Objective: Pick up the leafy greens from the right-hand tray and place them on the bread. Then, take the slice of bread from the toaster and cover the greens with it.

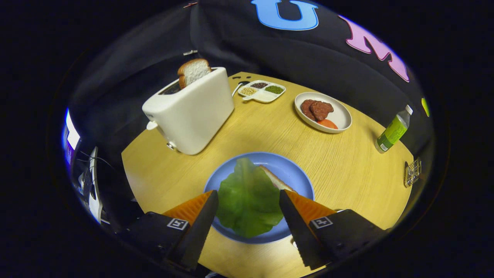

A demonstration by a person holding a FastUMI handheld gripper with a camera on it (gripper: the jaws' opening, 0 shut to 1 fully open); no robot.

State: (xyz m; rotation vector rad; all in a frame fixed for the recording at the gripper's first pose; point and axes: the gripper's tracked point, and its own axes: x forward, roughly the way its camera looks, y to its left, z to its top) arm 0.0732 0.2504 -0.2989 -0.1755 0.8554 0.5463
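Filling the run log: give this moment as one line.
gripper: open, fingers either side of leafy greens | greens: on bread on blue plate | toaster: bread slice still in slot

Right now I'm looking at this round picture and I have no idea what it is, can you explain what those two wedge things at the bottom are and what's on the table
The wedges are the two fingers of a hand-held gripper that a person carries; the camera rides on it and looks forward along the fingers, which bends the picture round. The fingers stand open and grip nothing. Between them lies a green lettuce leaf on a slice of bread, both on a blue plate. Beyond, on the wooden table, stands a white toaster with another bread slice sticking out. Further back are a small divided dish of grains, a white plate with brown patties and something orange, and a green bottle to the side.
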